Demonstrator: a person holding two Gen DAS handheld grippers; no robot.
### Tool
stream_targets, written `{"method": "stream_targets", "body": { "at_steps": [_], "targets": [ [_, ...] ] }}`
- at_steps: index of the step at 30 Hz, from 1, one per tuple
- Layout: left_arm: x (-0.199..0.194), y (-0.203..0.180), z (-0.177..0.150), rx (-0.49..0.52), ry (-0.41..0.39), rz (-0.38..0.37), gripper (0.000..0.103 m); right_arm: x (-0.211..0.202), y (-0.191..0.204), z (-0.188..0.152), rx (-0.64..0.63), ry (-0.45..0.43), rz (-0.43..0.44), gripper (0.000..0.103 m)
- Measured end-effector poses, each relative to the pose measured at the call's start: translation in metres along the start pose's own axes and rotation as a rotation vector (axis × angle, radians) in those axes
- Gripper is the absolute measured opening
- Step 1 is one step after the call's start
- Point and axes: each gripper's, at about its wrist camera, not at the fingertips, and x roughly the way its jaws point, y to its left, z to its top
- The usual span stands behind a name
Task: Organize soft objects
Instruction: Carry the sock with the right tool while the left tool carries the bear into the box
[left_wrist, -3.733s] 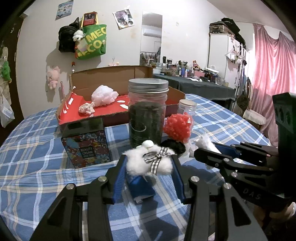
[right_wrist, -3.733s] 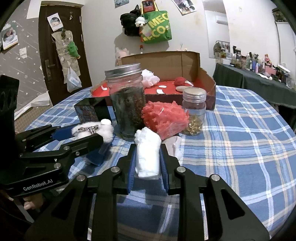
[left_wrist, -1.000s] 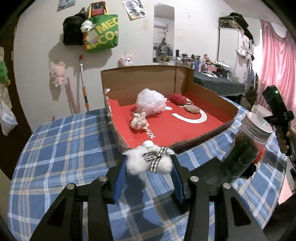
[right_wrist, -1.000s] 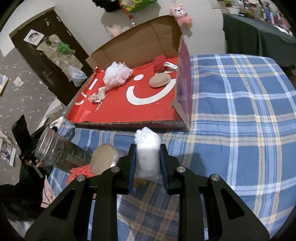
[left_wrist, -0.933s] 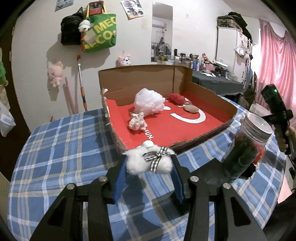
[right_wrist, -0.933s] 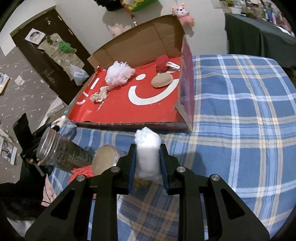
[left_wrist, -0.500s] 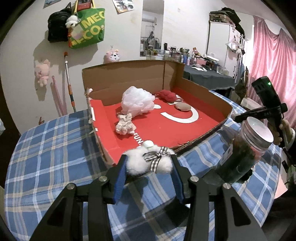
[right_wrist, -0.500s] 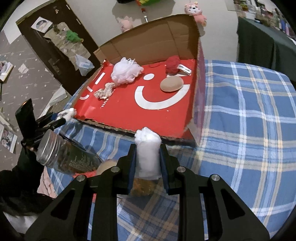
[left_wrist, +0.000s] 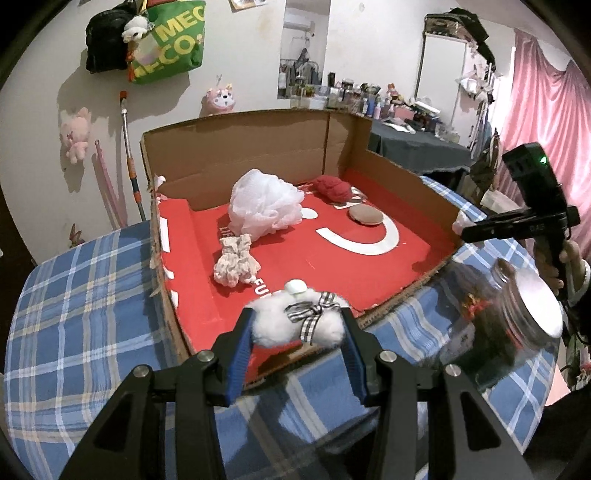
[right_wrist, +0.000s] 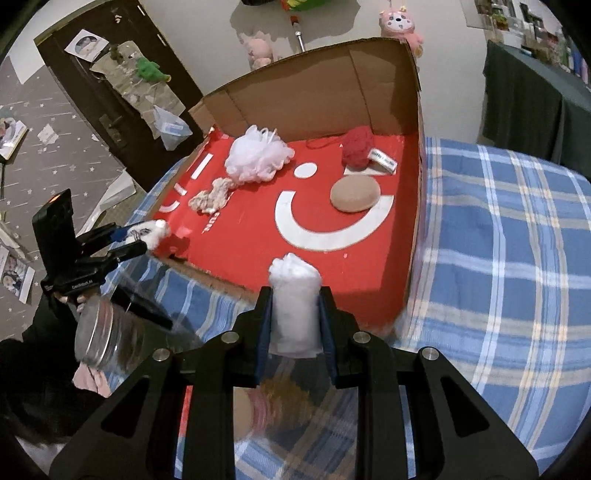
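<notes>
My left gripper (left_wrist: 297, 325) is shut on a fluffy white toy with a checked bow (left_wrist: 295, 319), held over the near edge of the open cardboard box (left_wrist: 258, 144) with a red floor. My right gripper (right_wrist: 295, 310) is shut on a white wad of cotton (right_wrist: 295, 306) above the box's front edge. Inside the box lie a white bath puff (left_wrist: 262, 205), a pale scrunchie (left_wrist: 234, 260), a red yarn ball (left_wrist: 332, 186) and a tan round sponge (left_wrist: 365, 214). The right gripper (left_wrist: 461, 225) also shows at the box's right wall, the left gripper (right_wrist: 147, 234) at its left corner.
The box stands on a table with a blue plaid cloth (right_wrist: 498, 240). A tall glass jar with a metal lid (left_wrist: 517, 325) stands close at the right of the left wrist view, blurred. A second lidded jar (right_wrist: 96, 343) shows low left in the right wrist view.
Both grippers have moved closer to the box with their soft things still held; the box now fills more of each view and the jars have slid toward the frame edges.
</notes>
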Motion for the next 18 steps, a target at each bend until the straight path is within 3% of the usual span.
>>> {"method": "stream_targets", "body": {
  "at_steps": [3, 10, 18],
  "targets": [
    [0.011, -0.001, 0.006, 0.0, 0.035, 0.033, 0.047, 0.006, 0.001, 0.01, -0.002, 0.008, -0.043, 0.023],
    [0.034, 0.006, 0.012, -0.028, 0.107, 0.079, 0.047, 0.034, 0.008, 0.03, -0.069, 0.068, -0.256, 0.023],
    [0.052, 0.011, 0.016, -0.038, 0.159, 0.126, 0.047, 0.066, 0.019, 0.043, -0.154, 0.158, -0.432, 0.023]
  ]
}}
